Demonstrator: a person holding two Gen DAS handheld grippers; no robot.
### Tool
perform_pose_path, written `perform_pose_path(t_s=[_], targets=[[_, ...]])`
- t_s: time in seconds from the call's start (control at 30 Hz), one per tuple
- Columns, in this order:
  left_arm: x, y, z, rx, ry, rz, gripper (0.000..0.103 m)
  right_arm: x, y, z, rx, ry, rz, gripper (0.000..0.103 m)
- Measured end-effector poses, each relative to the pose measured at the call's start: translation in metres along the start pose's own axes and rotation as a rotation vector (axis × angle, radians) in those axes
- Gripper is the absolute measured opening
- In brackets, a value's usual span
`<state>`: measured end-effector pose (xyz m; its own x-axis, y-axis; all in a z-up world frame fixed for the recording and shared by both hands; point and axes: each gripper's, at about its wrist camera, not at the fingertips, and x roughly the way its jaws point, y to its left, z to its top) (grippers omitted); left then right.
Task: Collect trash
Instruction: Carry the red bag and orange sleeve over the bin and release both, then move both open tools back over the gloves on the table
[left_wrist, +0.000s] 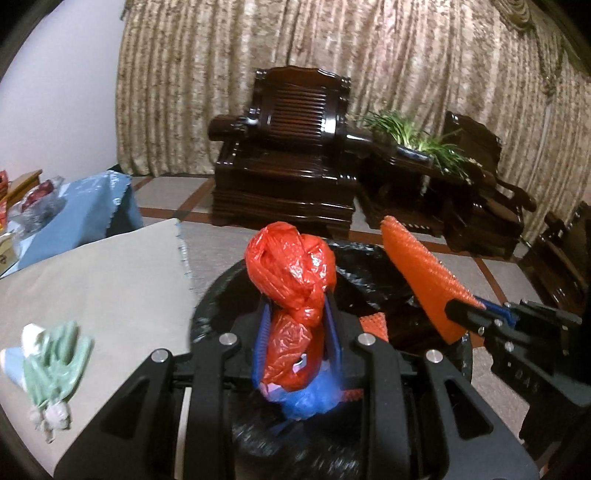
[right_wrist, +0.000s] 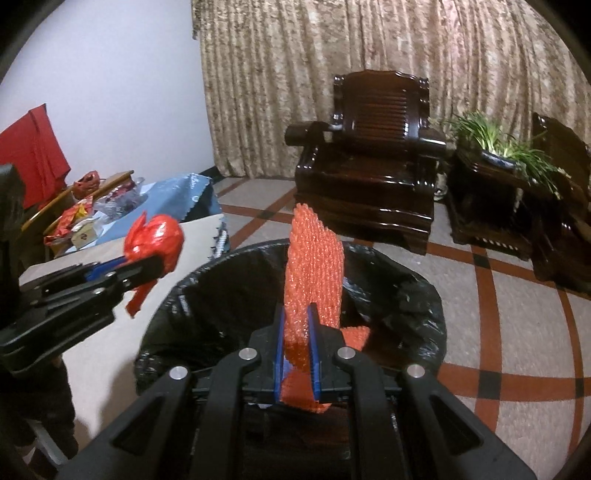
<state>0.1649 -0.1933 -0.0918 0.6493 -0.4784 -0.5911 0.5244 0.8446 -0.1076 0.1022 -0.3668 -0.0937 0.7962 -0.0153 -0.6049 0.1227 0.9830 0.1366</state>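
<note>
You are in a home's living room. At the far side, heavy beige patterned curtains (right_wrist: 369, 85) cover the wall, and in front of them stands a dark carved wooden armchair (right_wrist: 373, 147). To its right, a matching side table holds a potted green plant (right_wrist: 506, 144). The floor (right_wrist: 509, 302) is tiled with red-brown bands. On the left, a table under a blue cloth (right_wrist: 173, 203) carries household clutter.
</note>
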Motion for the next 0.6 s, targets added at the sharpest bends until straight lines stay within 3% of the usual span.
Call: perform_pose_path(t_s=[0.17, 0.23, 0.27, 0.33, 0.43, 0.5, 0.57, 0.6], targets=[[0.028, -0.010, 0.003, 0.014, 0.034, -0.033, 0.026, 0.011, -0.009, -0.004, 0.005, 0.020, -0.010, 0.011], [0.034, -0.012, 0.005, 0.015, 0.047, -0.051, 0.034, 0.016, -0.013, -0.004, 0.010, 0.031, -0.018, 0.013], [0.036, -0.011, 0.005, 0.013, 0.054, -0.061, 0.038, 0.018, -0.015, -0.005, 0.013, 0.038, -0.024, 0.019], [0.037, -0.010, 0.006, 0.007, 0.058, -0.070, 0.059, 0.019, -0.016, -0.006, 0.016, 0.044, -0.035, 0.034], [0.029, -0.002, 0.007, -0.004, 0.045, -0.068, 0.069, 0.016, -0.017, -0.009, 0.020, 0.035, -0.046, 0.049], [0.023, 0.004, 0.008, -0.012, 0.029, -0.059, 0.076, 0.013, -0.016, -0.010, 0.022, 0.026, -0.059, 0.064], [0.016, 0.012, 0.009, -0.030, 0.021, -0.043, 0.085, 0.009, -0.014, -0.009, 0.022, 0.012, -0.077, 0.085], [0.012, 0.017, 0.008, -0.041, 0.016, -0.038, 0.088, 0.007, -0.012, -0.009, 0.023, 0.003, -0.090, 0.090]])
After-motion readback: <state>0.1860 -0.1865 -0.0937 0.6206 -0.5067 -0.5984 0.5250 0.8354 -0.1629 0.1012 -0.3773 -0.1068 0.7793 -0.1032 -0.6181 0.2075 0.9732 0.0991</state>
